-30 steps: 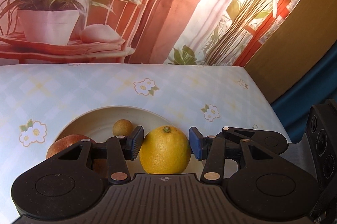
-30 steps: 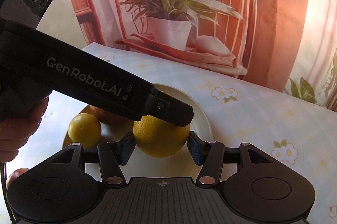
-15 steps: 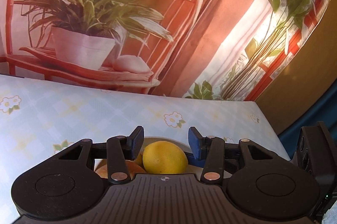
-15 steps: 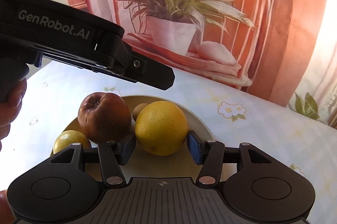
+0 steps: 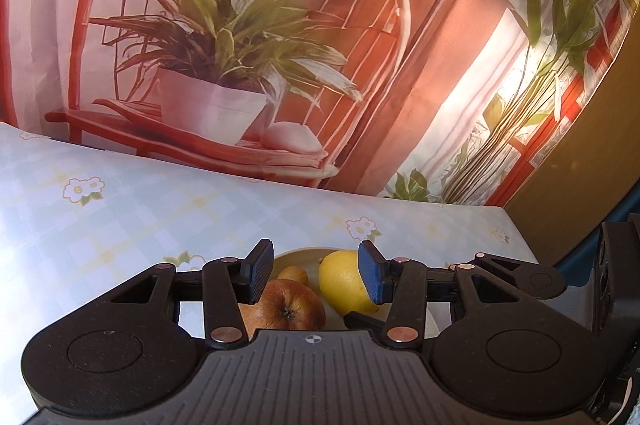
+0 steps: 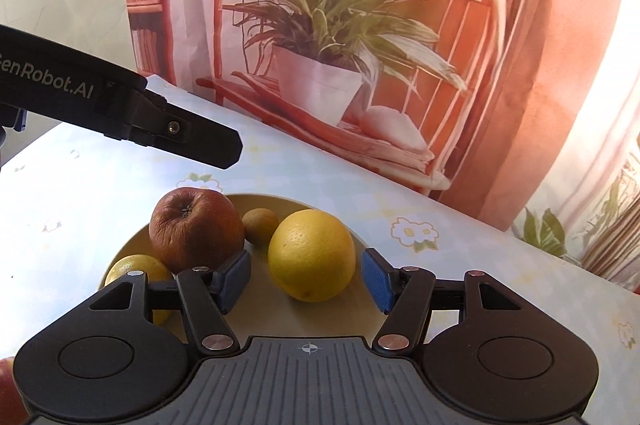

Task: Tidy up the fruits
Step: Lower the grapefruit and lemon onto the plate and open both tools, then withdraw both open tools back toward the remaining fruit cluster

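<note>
A cream plate (image 6: 248,321) holds a wrinkled red-brown apple (image 6: 196,229), a small brown fruit (image 6: 261,221), a big yellow citrus (image 6: 312,255) and a smaller lemon (image 6: 136,269), half hidden by my finger. My right gripper (image 6: 307,281) is low over the plate. Its jaws are opening, and the big citrus lies between the pads with a gap on each side. In the left wrist view my left gripper (image 5: 315,275) is open and empty, above and short of the apple (image 5: 284,309) and citrus (image 5: 344,281). Its finger (image 6: 200,145) hangs over the table's left.
The table carries a pale floral cloth (image 5: 120,217); its right edge (image 5: 516,237) drops off beside a blue surface. A printed backdrop of a potted plant (image 6: 320,85) stands just behind the far edge. A red fruit (image 6: 6,401) shows at the bottom left corner.
My left gripper has lifted and pulled back from the plate, leaving the fruit behind. My right gripper's pads have spread off the big citrus, which now rests on the plate.
</note>
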{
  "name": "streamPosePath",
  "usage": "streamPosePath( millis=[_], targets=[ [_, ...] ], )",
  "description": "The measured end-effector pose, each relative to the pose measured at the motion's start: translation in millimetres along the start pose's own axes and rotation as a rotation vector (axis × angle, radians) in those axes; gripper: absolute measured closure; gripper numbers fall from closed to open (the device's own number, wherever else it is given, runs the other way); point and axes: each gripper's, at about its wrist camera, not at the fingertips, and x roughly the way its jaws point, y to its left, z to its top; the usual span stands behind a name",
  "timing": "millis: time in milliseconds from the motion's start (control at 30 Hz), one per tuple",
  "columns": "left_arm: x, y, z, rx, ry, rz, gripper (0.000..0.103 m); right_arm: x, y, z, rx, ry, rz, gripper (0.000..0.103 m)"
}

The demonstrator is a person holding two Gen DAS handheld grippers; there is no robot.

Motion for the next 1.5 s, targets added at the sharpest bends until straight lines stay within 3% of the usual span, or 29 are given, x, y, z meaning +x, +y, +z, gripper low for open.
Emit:
streamPosePath(
  millis=[133, 267, 667, 867, 967, 1300, 1500],
  targets=[
    [-21, -2, -11, 0.022, -0.016, 0.044, 0.054, -20, 3, -11, 0.0, -0.027, -0.029, 0.045],
    [-43, -1, -27, 0.028, -0.031, 0.102, 0.053, -49, 8, -37, 0.038, -0.122, -0.065, 0.045],
    [-114, -9, -91, 0.037, -0.097, 0.281, 0.053, -126, 17, -124, 0.268, -0.292, -0.102, 0.046],
    [-137, -15, -128, -0.03, -0.101, 0.336, 0.053, -145, 33, -158, 0.293, -0.316, -0.102, 0.046],
    [-142, -24, -146, -0.013, -0.108, 0.373, 0.053, -147, 38, -172, 0.278, -0.311, -0.115, 0.045],
    [-164, -46, -174, 0.033, -0.178, 0.383, 0.053, -150, 19, -197, 0.389, -0.301, -0.116, 0.045],
    [-159, -58, -193, 0.083, -0.162, 0.353, 0.053, -150, 18, -202, 0.401, -0.304, -0.117, 0.045]
  ],
)
